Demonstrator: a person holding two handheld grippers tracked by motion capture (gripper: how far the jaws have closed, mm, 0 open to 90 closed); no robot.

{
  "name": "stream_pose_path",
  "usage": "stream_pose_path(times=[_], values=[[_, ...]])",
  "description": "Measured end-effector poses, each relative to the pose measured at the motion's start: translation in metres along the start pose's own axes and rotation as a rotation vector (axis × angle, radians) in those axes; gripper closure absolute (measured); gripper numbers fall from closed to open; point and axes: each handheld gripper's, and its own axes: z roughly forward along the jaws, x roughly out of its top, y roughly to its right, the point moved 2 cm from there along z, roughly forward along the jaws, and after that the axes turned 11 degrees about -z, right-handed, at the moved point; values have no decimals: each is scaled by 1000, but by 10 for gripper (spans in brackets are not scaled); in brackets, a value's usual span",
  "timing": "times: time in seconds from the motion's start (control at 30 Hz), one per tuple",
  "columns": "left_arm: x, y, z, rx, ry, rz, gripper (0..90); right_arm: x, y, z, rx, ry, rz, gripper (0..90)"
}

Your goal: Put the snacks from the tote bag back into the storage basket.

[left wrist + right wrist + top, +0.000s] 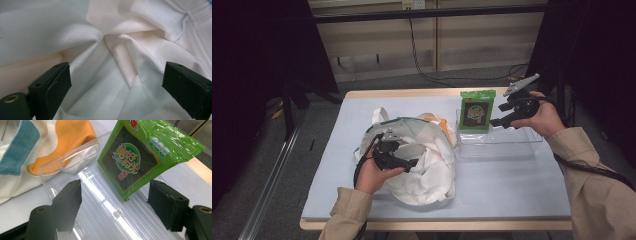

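Snack pack standing in clear tray.
Right tongs hang open beside the pack; left tongs sit open inside white bag on grey desk.

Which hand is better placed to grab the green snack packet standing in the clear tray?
Right. The right hand-held gripper hangs open just beside the green packet in the clear tray; the left hand-held gripper is over in the white bag.

I see matt woven cloth on the bag, glossy crinkled plastic film on the green packet at my one o'clock, smooth clear ribbed plastic in the tray, and matt black pads.
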Motion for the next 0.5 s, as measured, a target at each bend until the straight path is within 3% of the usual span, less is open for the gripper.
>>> stream_pose_path(times=[0.17,0.5], values=[[1,1,-1,-10,4,-4,79,2,-7,-3,15,25,-1,251],[1,3,-1,-12,7,-5,78,1,-21,-7,40,25,-22,219]])
